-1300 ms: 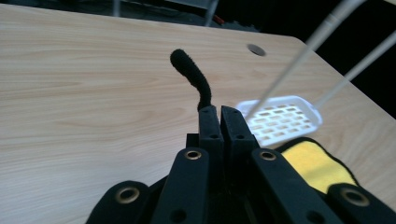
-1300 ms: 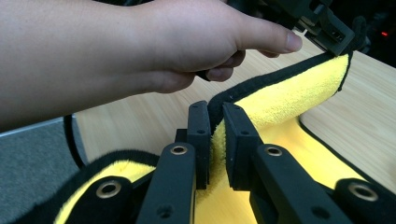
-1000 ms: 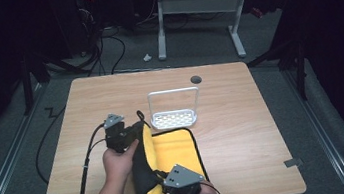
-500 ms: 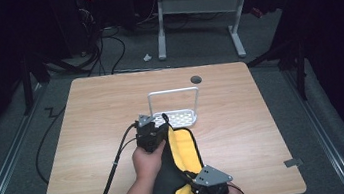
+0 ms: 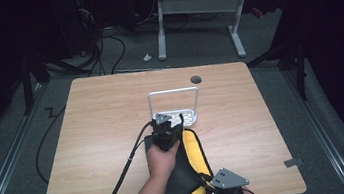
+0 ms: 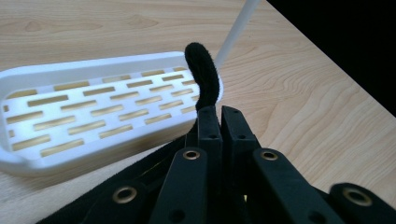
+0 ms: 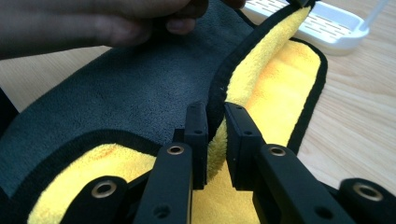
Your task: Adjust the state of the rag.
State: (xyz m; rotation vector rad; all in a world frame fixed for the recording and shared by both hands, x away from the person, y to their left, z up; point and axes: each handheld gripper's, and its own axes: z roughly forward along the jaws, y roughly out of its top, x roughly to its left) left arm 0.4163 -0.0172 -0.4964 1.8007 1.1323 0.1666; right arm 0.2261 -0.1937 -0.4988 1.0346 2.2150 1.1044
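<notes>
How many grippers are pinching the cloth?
2. The left gripper pinches the cloth at its far end by the white rack; the right gripper pinches its near edge.

The table (image 5: 114,135) is evenly lit from above while the room around it falls almost black. Both gripper views are bright and fairly sharp, though the nearest jaws look slightly soft.

A wooden desk (image 5: 114,135) carries a white rack (image 5: 175,107) with an upright loop handle, near the middle. Just in front of it, the left gripper (image 5: 167,134), held in a hand (image 5: 162,160), sits on the far end of a grey and yellow cloth (image 5: 192,170). The cloth runs back to the near edge, where the right gripper (image 5: 225,193) meets it. A black cable trails from the left gripper toward the near edge.
</notes>
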